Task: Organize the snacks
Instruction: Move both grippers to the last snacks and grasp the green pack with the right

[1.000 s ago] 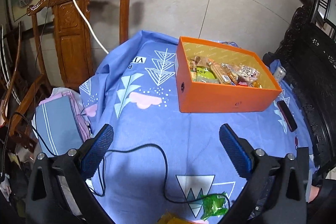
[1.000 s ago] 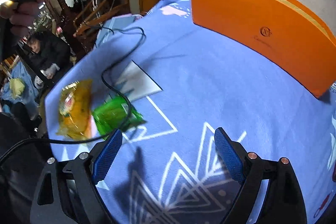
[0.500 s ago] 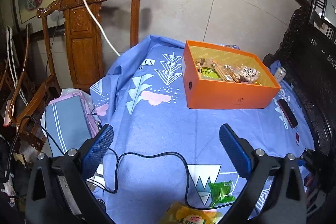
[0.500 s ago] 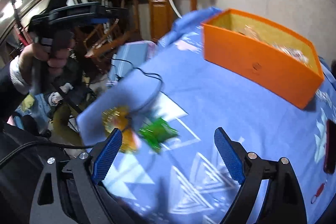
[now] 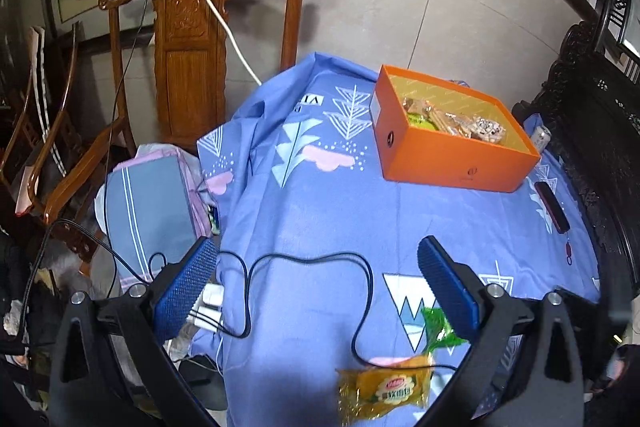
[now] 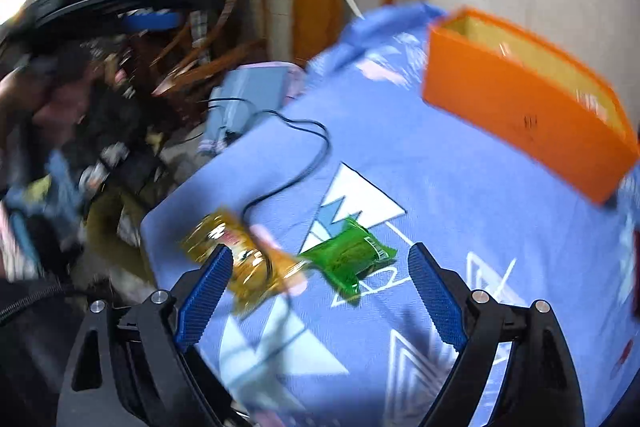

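**A:** Our left gripper [image 5: 316, 283] stands with its blue-padded fingers spread wide and nothing between them. It has pulled up and back over the last second: the open orange cardboard box [image 5: 456, 163] looks smaller and farther off now, and the near edge of the blue patterned tablecloth [image 5: 320, 211] has come into its view.

**B:** So what shows there that we lacked before?

**A:** Going left to right: the thin black cable [image 5: 308, 259] looping across the cloth, then the yellow plastic snack packet [image 5: 382, 391] at the near edge, then the small green snack packet [image 5: 438, 331] just beside it, partly hidden behind our right-hand finger pad. The box sits well beyond, already holding several wrapped snacks.

**B:** And our right gripper [image 6: 320, 291]?

**A:** Also wide open and empty. Its view has swung hard. A second ago it skimmed low past the box wall; now it looks down on both loose packets. The frame is blurred, so we take it as moving. The yellow packet [image 6: 244, 263] lies by the left finger, and the green packet [image 6: 352, 259] lies between the two pads, touching the yellow one's corner as far as we can tell.

**B:** What does that mean for us?

**A:** We judge the sorting nearly done: these two packets are the only snacks we see outside the box [image 6: 520, 115]. The right gripper seems lined up for the green one. The cable [image 6: 296, 163] runs close to the yellow packet, so a low grab there risks snagging it.
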`<act>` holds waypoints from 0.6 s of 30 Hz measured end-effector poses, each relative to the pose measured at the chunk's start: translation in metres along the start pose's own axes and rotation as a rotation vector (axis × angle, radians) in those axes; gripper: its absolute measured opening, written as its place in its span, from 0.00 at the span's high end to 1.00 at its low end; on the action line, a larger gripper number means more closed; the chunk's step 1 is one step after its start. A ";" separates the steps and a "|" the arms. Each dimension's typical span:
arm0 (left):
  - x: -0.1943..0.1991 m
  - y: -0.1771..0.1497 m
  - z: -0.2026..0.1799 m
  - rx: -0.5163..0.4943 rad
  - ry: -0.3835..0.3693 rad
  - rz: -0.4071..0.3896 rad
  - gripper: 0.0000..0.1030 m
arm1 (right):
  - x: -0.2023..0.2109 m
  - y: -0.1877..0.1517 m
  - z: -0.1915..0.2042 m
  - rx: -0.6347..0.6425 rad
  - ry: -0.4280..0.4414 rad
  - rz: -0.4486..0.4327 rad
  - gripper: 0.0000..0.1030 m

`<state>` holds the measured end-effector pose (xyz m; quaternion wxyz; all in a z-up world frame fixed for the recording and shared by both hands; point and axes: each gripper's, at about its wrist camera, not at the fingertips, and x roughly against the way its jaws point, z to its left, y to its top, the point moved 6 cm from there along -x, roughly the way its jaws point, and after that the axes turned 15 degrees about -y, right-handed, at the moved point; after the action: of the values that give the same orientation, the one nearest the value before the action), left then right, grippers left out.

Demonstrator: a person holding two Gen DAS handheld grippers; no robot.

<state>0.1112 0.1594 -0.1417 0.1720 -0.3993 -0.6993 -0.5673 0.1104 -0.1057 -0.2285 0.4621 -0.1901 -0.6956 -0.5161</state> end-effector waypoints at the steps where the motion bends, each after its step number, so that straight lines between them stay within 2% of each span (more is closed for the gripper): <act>1: 0.001 -0.002 0.001 -0.002 0.000 0.002 0.04 | -0.010 -0.001 0.000 -0.027 -0.026 0.012 0.15; 6: 0.008 -0.010 0.010 -0.007 0.004 0.016 0.04 | -0.050 -0.005 -0.003 -0.145 -0.093 0.077 0.39; 8: 0.010 -0.015 0.014 0.001 0.004 0.022 0.04 | -0.060 -0.010 -0.003 -0.164 -0.105 0.113 0.45; 13: 0.007 -0.032 0.018 0.008 0.010 0.048 0.04 | -0.061 -0.015 -0.013 -0.277 -0.041 0.130 0.47; 16: 0.002 -0.042 0.013 -0.002 0.002 0.061 0.04 | -0.068 -0.023 -0.013 -0.217 -0.115 0.159 0.48; 18: -0.004 -0.051 0.008 -0.035 0.010 0.083 0.04 | -0.071 -0.027 -0.012 -0.215 -0.108 0.169 0.50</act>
<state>0.0771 0.1635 -0.1805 0.1918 -0.4284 -0.6711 -0.5739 0.1313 -0.1125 -0.3018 0.4427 -0.3240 -0.6416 -0.5360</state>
